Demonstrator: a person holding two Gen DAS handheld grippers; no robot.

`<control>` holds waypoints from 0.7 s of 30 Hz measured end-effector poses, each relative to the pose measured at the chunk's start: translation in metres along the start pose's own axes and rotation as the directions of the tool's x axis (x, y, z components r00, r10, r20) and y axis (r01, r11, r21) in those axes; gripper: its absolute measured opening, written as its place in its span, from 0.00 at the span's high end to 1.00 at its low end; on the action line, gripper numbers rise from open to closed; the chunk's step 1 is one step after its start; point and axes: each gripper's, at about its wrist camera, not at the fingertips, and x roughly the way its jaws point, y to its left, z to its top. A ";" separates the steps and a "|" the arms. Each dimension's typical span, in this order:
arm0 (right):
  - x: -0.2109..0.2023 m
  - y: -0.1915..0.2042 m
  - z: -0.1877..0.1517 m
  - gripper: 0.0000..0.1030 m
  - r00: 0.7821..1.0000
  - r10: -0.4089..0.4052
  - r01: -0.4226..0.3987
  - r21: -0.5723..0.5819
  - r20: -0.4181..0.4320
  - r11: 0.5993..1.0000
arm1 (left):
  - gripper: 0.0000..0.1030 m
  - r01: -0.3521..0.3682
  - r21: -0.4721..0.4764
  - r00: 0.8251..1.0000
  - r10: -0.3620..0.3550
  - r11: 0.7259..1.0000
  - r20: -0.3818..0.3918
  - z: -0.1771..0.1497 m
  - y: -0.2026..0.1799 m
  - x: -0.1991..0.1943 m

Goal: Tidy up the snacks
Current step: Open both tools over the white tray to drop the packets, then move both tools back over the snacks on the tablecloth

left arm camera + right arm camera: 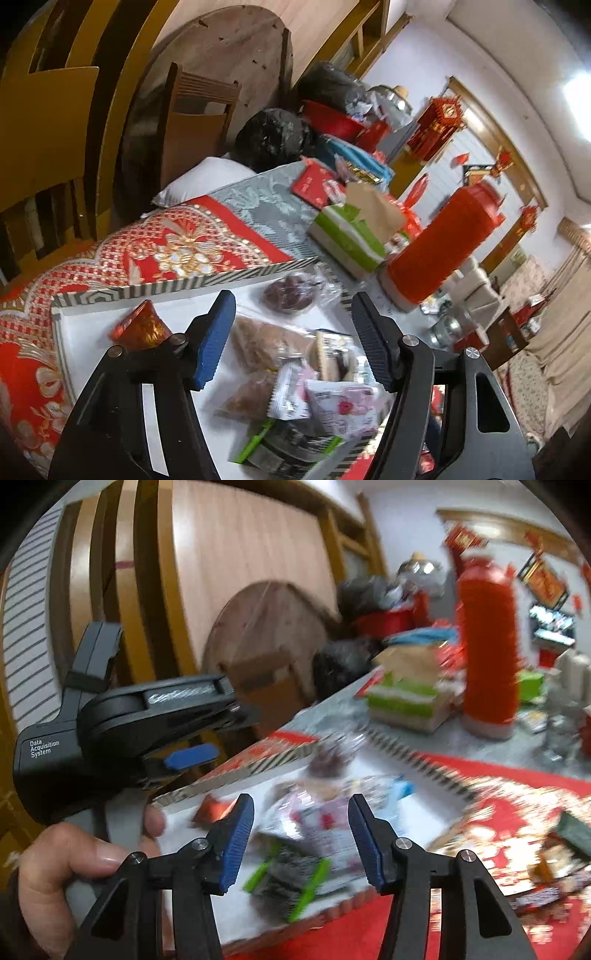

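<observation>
While hovering over tray [92,306], left gripper [291,332] and right gripper [301,843] gaping empty, snack packets [325,406] piling between jaws for sorting.

snack packets [314,834] motion-blurred on tray [192,797], labels unreadable, thermos [487,646] smeared

Your table [258,206] wears a red and gold patterned cloth [159,251] at the near end and a grey-green leafy one beyond it. On the red cloth lies the white tray with the striped rim [207,278]. From the tray, at about 1 o'clock, you have the green and white tissue box [347,236]; at 2 o'clock stands the red thermos [439,247], upright on the grey cloth. At 12 o'clock, toward the far edge, lies a flat red packet [314,182]. In the right wrist view loose wrapped snacks [543,893] lie on the red cloth at 3 o'clock, blurred.
</observation>
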 end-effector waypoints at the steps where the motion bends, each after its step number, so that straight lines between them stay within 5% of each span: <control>1: -0.009 -0.004 0.000 0.48 0.999 -0.033 0.033 0.006 0.021 0.999 | 0.35 0.016 0.008 1.000 -0.016 1.000 0.009 -0.002 -0.003 -0.002; 5: -0.044 -0.024 -0.003 0.35 0.987 -0.145 0.142 0.051 0.063 0.989 | 0.35 0.087 0.108 0.996 -0.090 0.990 0.019 -0.014 -0.029 -0.008; 9: -0.079 -0.045 -0.015 0.32 0.966 -0.253 0.246 0.106 0.061 0.964 | 0.33 0.192 0.255 0.981 -0.187 0.948 -0.043 -0.037 -0.065 -0.013; 14: -0.115 -0.075 -0.032 0.32 0.939 -0.341 0.324 0.220 0.043 0.920 | 0.33 0.252 0.366 0.967 -0.216 0.896 -0.137 -0.063 -0.093 -0.007; 21: -0.145 -0.083 -0.046 0.31 0.901 -0.424 0.395 0.233 0.091 0.889 | 0.33 0.287 0.418 0.950 -0.202 0.862 -0.236 -0.087 -0.107 0.006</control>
